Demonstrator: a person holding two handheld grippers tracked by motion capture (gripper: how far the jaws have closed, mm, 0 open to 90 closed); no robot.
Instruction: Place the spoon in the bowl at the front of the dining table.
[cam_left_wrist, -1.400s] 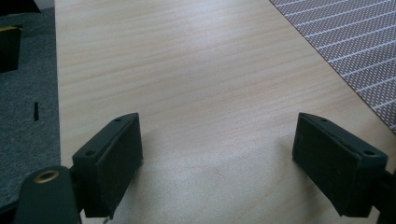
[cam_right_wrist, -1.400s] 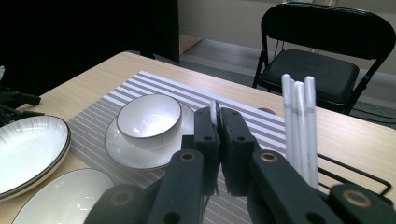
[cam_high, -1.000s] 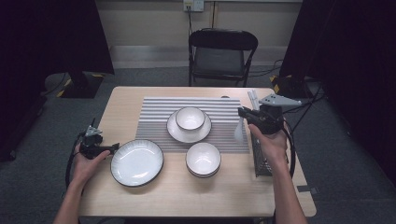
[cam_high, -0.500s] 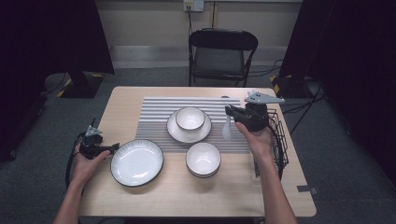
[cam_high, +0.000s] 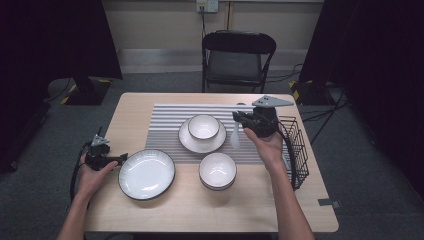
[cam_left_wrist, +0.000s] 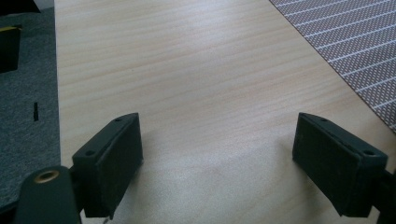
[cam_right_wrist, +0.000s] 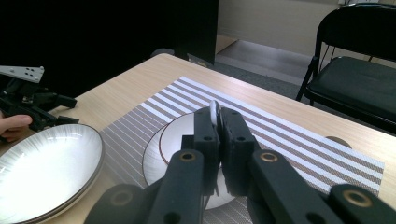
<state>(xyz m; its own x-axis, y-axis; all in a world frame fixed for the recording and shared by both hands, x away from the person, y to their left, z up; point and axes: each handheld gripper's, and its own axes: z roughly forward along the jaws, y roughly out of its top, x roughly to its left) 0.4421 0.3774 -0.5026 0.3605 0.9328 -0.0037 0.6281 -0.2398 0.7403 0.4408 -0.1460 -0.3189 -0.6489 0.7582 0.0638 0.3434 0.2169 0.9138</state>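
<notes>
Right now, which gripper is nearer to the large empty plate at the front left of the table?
Left. The left gripper lies just beside the rim of the large plate; the right gripper is across the table, holding a white spoon.

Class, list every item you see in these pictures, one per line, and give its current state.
right gripper: shut on white spoon
left gripper: open, holding nothing
small bowl: upright on saucer
large plate: upright, nothing on it
second bowl: upright
wire rack: standing at table edge
</notes>
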